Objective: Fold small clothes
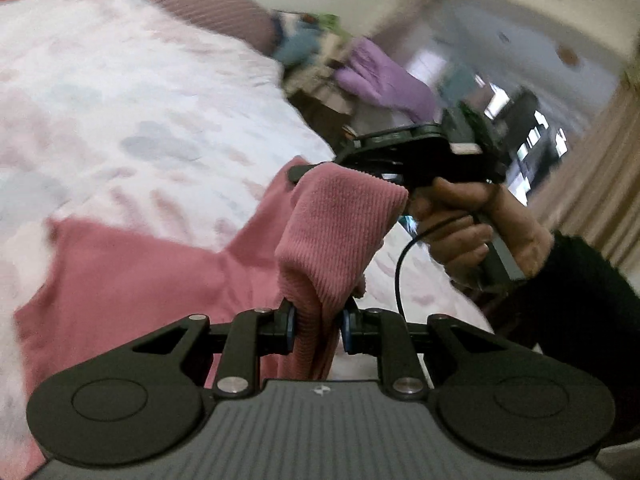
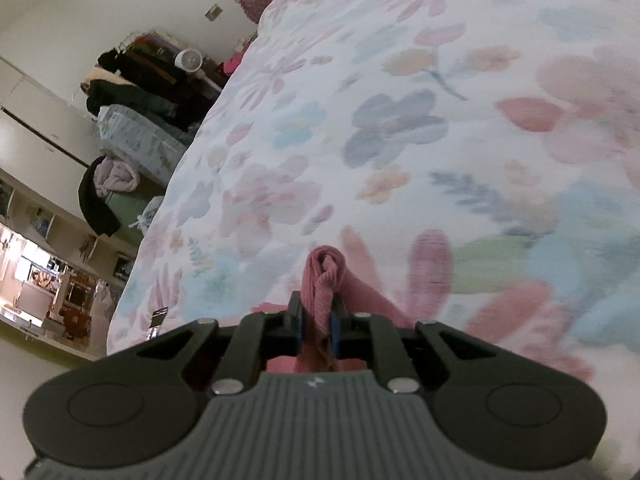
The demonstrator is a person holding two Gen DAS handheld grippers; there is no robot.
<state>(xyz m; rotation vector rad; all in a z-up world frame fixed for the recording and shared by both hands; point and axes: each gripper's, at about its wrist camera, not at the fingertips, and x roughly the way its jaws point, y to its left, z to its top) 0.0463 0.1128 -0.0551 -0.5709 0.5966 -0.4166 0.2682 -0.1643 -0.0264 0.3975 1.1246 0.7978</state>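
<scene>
The pink ribbed knit garment [image 1: 120, 276] lies partly on the white floral bedspread [image 1: 120, 80], with 2 edges lifted. The left gripper [image 1: 319, 322] pinches a bunched fold of it; the right gripper [image 2: 316, 320] is clamped narrow on another twisted edge. Soft, light and limp, it will likely sag and stretch, so corners or hems look the best holds

left wrist: faces right gripper [image 1: 296, 174] | right wrist: down bed [image 2: 400, 120] | shared: bed
</scene>
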